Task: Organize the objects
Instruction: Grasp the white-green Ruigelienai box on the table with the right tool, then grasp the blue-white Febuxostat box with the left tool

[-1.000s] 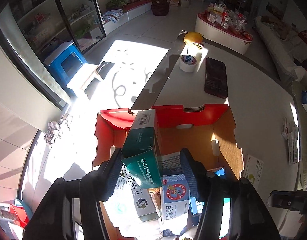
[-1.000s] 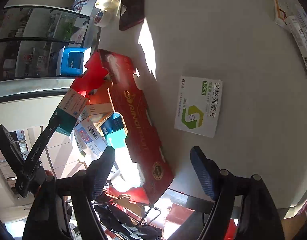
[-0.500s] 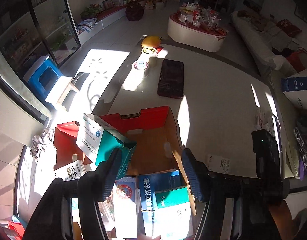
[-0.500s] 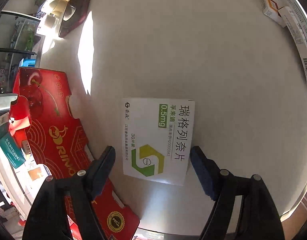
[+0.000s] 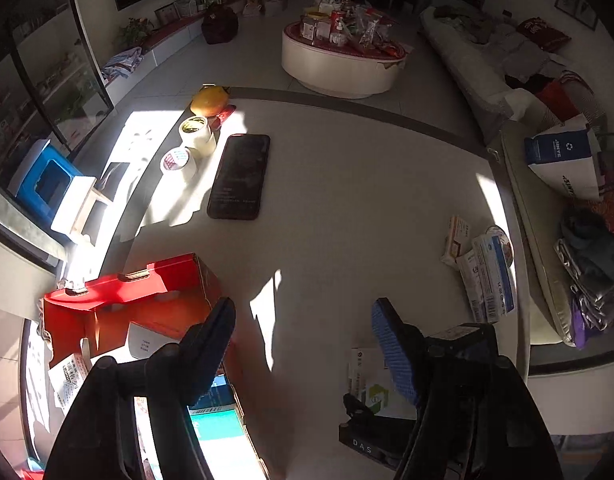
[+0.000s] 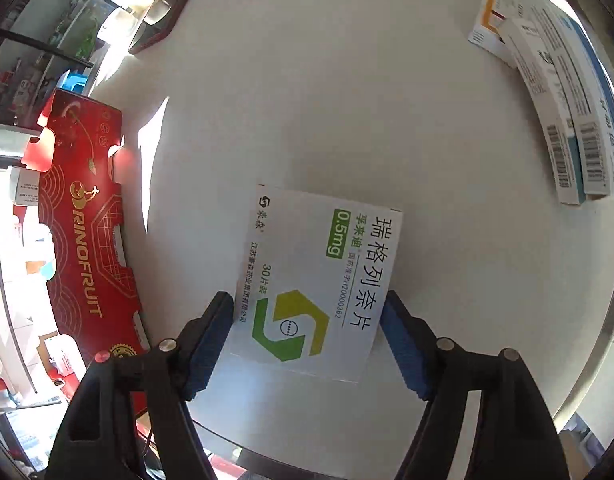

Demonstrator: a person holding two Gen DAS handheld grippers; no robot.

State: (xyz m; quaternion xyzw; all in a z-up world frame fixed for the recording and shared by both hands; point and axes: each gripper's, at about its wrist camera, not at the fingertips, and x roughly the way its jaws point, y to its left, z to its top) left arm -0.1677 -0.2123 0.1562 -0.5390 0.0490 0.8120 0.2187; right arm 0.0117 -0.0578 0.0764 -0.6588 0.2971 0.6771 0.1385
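Right gripper (image 6: 307, 316) pointed steeply down at a flat white cardboard medicine box (image 6: 317, 280), rectangular, printed with black Chinese characters, a green "0.5mg" tag and a green-and-olive angular logo; box lying flat on the smooth pale tabletop (image 6: 347, 100), its near end between the ribbed blue pads (image 6: 403, 344); jaws closing, pads right at the box's two long edges, firm contact impossible to confirm. To the left, glossy red carton (image 6: 87, 240) of corrugated cardboard with gold "RINOFRUIT" lettering, open-topped, several small packs inside. At upper right, cluster of slim barcoded medicine boxes (image 6: 559, 120), well apart from the gripped-at box. Left gripper (image 5: 303, 344) over bare tabletop just beside the red carton's (image 5: 147, 292) corner, jaws opening, nothing between the black fingers (image 5: 211, 344). Same white box (image 5: 371, 384) partly visible at lower right of the left view, behind the right gripper's (image 5: 383, 428) black frame. Farther back on the table: dark rectangular smartphone (image 5: 239, 176) lying flat, two rolls of tape (image 5: 187, 148) beside it, a rounded orange fruit (image 5: 209, 100) at the table's edge.
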